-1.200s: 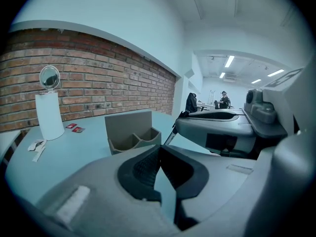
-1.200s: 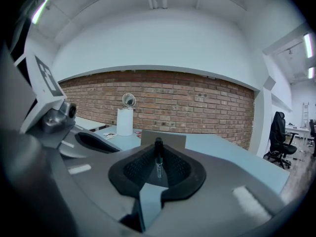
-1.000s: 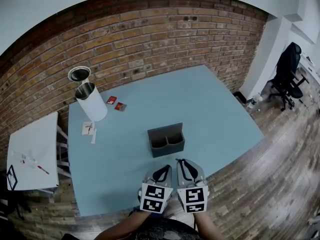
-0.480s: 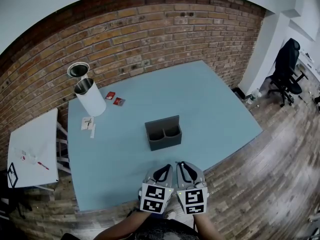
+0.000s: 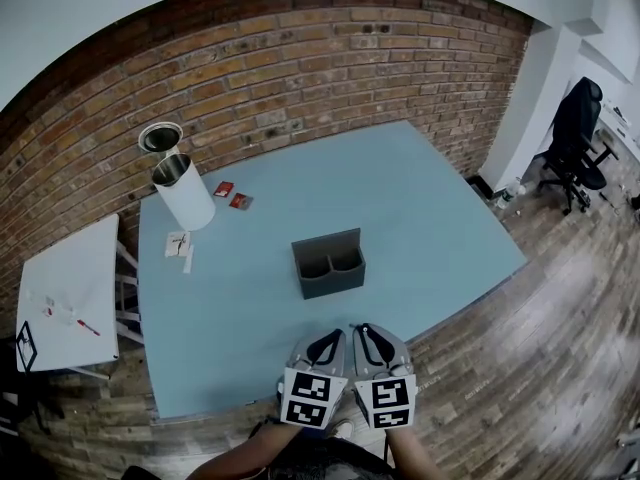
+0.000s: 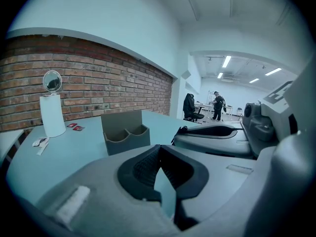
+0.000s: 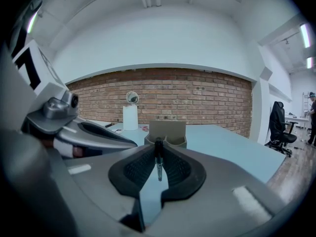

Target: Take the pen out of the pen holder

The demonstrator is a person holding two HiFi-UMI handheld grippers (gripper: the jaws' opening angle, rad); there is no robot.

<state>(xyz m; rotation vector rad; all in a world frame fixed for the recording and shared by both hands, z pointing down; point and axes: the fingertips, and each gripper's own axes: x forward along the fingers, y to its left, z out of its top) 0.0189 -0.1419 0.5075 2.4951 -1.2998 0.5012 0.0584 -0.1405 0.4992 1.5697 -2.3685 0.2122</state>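
Observation:
The grey two-cell pen holder (image 5: 329, 265) stands mid-table on the light blue table (image 5: 420, 208), both cells looking empty. It also shows ahead in the left gripper view (image 6: 125, 132) and straight beyond the jaws in the right gripper view (image 7: 168, 132). My right gripper (image 5: 358, 330) hovers over the table's near edge, shut on a thin dark pen (image 7: 158, 161) that hangs upright between the pads. Beside it, my left gripper (image 5: 333, 336) is shut with nothing in it (image 6: 159, 149). The two grippers sit close, side by side.
A white cylinder (image 5: 185, 200) with a small round mirror (image 5: 160, 140) stands at the far left corner. Two red packets (image 5: 231, 195) and paper slips (image 5: 178, 245) lie near it. A white side table (image 5: 65, 303) is left; an office chair (image 5: 575, 138) is far right.
The head view has shifted slightly, so the holder sits a little higher in frame. Both grippers keep their places at the near edge.

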